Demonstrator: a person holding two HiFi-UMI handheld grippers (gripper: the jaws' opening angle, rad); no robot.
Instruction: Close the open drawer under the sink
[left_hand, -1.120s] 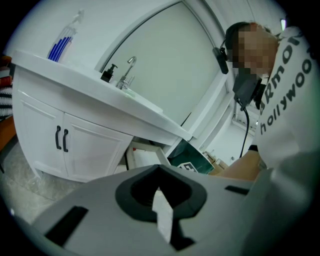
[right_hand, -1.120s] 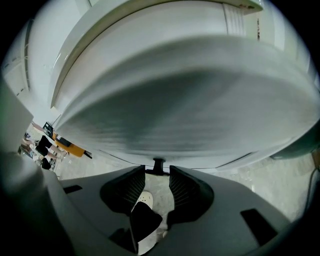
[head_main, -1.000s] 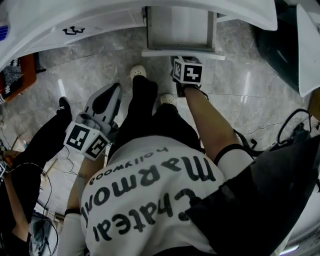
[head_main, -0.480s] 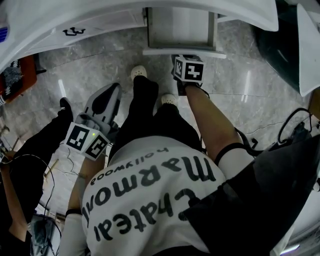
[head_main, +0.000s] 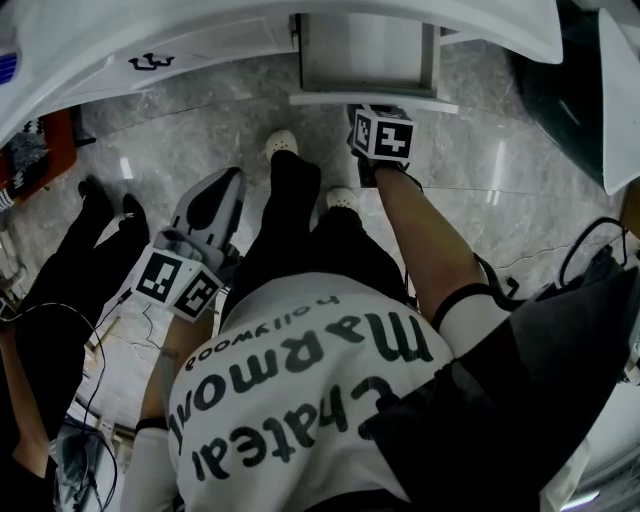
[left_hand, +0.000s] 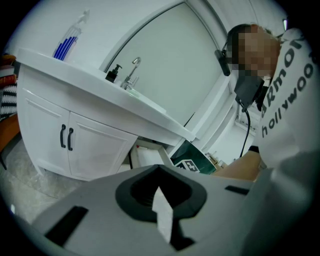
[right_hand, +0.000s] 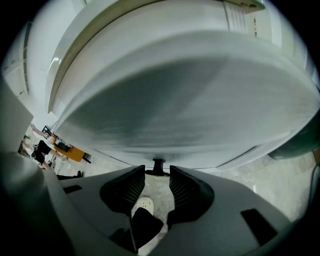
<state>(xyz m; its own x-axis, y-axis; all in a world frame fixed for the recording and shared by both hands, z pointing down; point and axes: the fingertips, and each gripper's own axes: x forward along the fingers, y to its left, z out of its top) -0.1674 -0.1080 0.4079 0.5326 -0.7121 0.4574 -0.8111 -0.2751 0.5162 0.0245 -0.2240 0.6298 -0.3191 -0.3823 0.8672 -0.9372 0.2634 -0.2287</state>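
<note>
Head view, and the drawer (head_main: 365, 55) is up at twelve o'clock, pulled well out from under the white sink counter (head_main: 150, 40), its pale inside showing bare. The white drawer front (head_main: 372, 100) juts over the marble floor (head_main: 180, 140), so nothing of the closing is done yet, by my reading.

The right gripper (head_main: 374, 114) is right there at twelve, its marker cube just below the panel and its tips up against the front. In the right gripper view the jaws are spread a little, with a narrow gap between the ribbed pads (right_hand: 129, 187) and only floor and a white shoe (right_hand: 145, 204) showing through it. The small black handle (right_hand: 158, 166) sits at the mouth of that gap, just ahead of the tips. I can't say whether the tips touch it; nothing is pinched.

The left gripper (head_main: 228, 182) hangs down at about eight o'clock beside the person's leg, well apart from the drawer. The left gripper view shows its pads pressed together on nothing, pointing across at the cabinet doors (left_hand: 65, 137) and the tap (left_hand: 132, 72), with the open drawer just peeking out under the counter at three o'clock of the doors.

So the approach looks finished and the whole push is left: the front has to travel back towards twelve until it sits flush under the counter. The right gripper looks placed for that, and the left seems to have no part.
</note>
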